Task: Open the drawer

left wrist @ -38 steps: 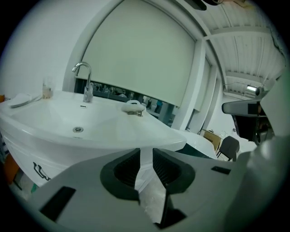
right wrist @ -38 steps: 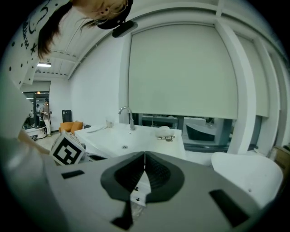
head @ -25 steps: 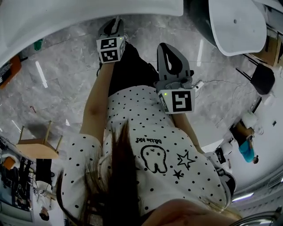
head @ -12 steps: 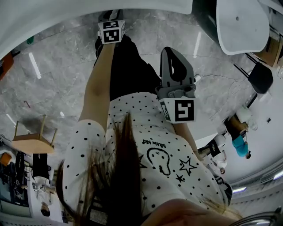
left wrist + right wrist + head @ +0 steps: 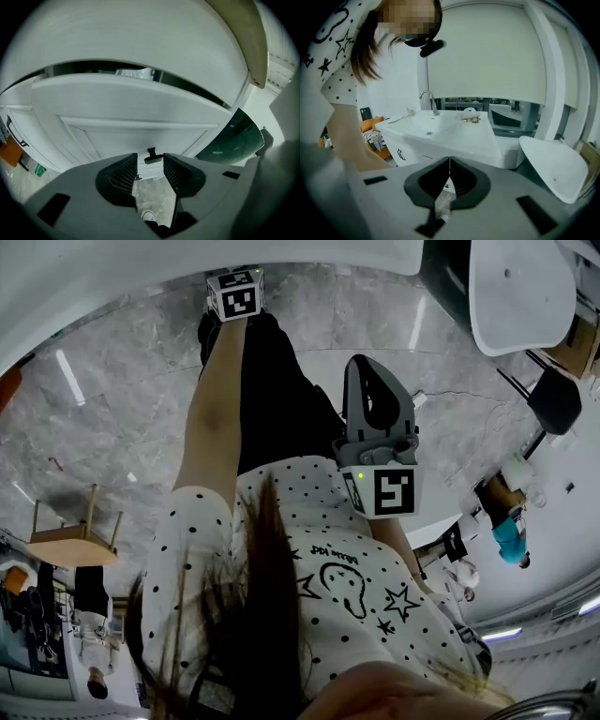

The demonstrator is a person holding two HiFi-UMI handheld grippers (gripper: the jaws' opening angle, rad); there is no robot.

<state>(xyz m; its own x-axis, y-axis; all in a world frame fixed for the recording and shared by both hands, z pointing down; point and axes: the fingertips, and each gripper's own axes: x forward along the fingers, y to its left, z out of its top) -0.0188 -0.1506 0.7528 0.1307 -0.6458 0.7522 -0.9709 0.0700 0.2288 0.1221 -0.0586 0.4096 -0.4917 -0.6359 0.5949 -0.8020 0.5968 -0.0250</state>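
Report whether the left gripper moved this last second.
Yes. Head view: left gripper went toward the white cabinet; its tongs have just been opening, drawer handle shows in their gap, ungripped.

floor (image 5: 131,399): grey marbled tile
on floor: small wooden stool (image 5: 70,547), at left
bench (image 5: 464,140): white, basin (image 5: 425,125) sunk in, tap (image 5: 427,99) behind

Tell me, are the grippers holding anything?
Nothing is held. The left gripper has just been opening its fingers; the drawer handle shows between their tips, ungripped. The right gripper is shut and empty.
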